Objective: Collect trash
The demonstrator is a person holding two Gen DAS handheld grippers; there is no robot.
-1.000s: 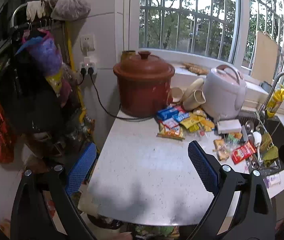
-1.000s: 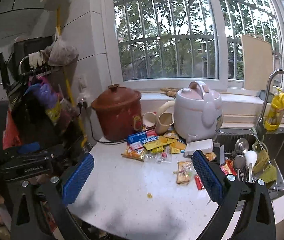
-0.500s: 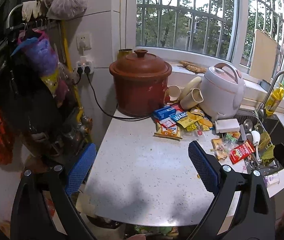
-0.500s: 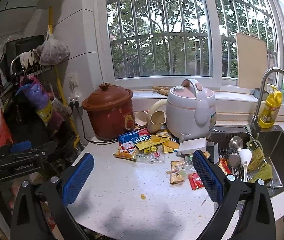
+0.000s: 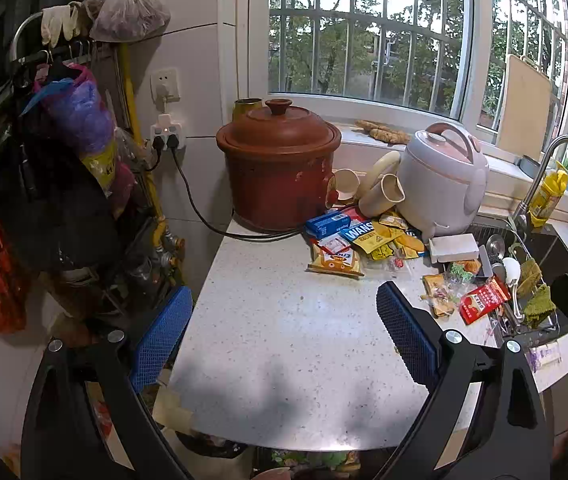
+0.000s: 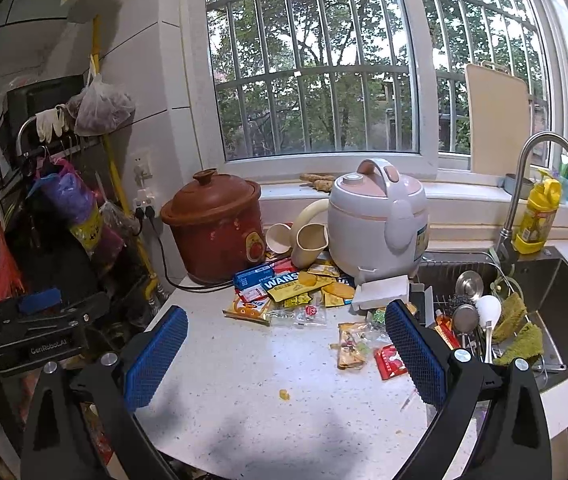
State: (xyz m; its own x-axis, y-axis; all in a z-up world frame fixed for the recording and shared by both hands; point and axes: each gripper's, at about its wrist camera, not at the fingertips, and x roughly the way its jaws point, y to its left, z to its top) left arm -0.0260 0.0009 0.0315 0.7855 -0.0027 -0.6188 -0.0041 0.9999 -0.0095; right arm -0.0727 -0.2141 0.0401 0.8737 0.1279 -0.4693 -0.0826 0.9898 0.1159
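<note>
Several snack wrappers lie in a pile (image 5: 359, 240) on the white speckled counter (image 5: 284, 340), between the brown pot and the rice cooker; the pile also shows in the right wrist view (image 6: 287, 288). A red packet (image 5: 483, 300) and an orange wrapper (image 6: 349, 344) lie nearer the sink. My left gripper (image 5: 280, 332) is open and empty above the counter's near edge. My right gripper (image 6: 282, 356) is open and empty, short of the wrappers. The left gripper's body (image 6: 32, 332) shows at the left of the right wrist view.
A brown clay pot (image 5: 280, 168) with a black cord and a white rice cooker (image 6: 379, 216) stand at the back with cups (image 6: 307, 240). A sink (image 6: 523, 300) with utensils and a tap is at the right. Hanging bags (image 5: 72, 120) crowd the left wall.
Both grippers have drawn back and risen a little; the wrappers look farther away. Both stay open and empty.
</note>
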